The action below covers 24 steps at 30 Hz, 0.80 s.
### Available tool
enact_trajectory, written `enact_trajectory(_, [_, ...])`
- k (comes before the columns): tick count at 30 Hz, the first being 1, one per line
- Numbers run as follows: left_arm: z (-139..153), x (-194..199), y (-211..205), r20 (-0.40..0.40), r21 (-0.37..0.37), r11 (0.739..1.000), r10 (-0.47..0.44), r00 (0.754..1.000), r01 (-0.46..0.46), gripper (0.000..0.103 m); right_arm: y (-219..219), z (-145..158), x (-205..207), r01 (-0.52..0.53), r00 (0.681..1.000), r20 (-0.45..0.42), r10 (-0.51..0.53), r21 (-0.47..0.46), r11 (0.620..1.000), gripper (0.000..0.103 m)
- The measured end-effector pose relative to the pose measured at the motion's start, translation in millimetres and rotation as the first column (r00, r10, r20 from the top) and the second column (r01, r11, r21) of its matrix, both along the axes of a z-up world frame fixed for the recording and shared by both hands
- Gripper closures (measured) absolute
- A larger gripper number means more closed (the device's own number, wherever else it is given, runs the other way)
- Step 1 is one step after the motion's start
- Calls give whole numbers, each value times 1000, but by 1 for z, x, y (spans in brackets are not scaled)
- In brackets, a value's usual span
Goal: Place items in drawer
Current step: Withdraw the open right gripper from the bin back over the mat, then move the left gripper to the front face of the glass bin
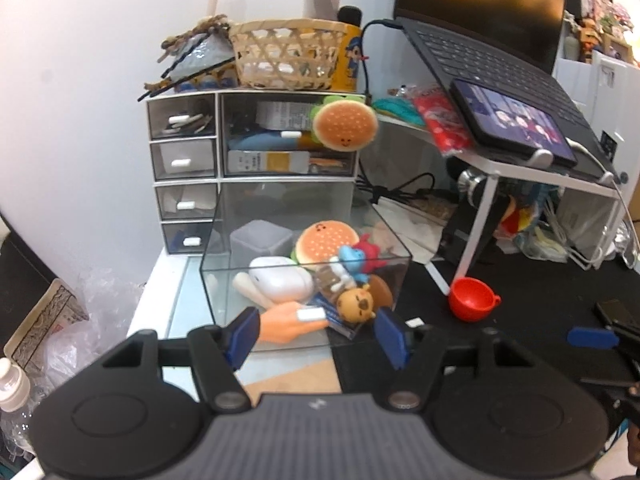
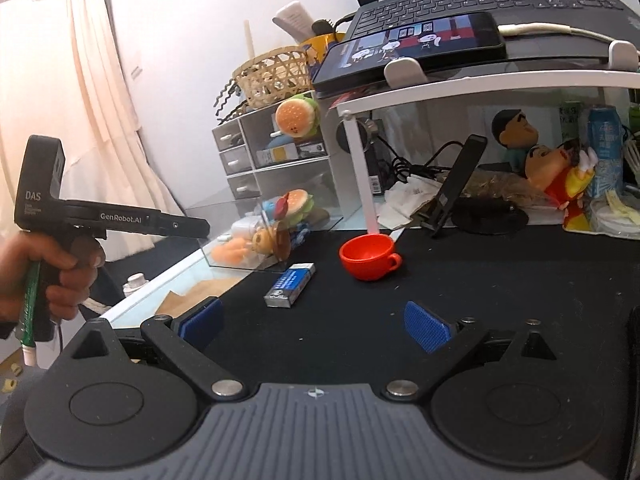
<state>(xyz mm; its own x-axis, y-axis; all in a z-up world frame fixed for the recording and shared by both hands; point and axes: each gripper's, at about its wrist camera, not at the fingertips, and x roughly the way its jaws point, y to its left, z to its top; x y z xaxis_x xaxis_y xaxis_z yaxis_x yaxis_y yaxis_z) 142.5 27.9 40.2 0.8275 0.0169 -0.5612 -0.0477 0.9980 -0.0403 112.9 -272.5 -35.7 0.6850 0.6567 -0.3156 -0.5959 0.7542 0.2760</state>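
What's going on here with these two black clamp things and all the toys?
A person is tidying small items into a clear drawer pulled out of a desk organiser. It already holds a burger toy, a white case and other toys. The left gripper is open right at the drawer's front. The right gripper is open too, holding nothing, and hovers over the black mat, where a red cup and a small blue box lie outside the drawer.

Drawer (image 1: 306, 258) gapes open-topped, toys crowding its floor; red cup (image 2: 370, 257) and eraser box (image 2: 289, 285) dot the black surface (image 2: 500, 280).
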Motion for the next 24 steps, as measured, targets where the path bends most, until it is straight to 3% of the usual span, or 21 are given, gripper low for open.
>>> enact_trajectory(16, [-11,20,-1,-41,32,999,16,999,-15,39,-3,-7,10,22,1000,11,-22,25,999,3])
enact_trajectory(24, [-20,32,-2,-77,50,999,23,997,-19,59,-6,-8,13,33,999,5,-34,46,998,3])
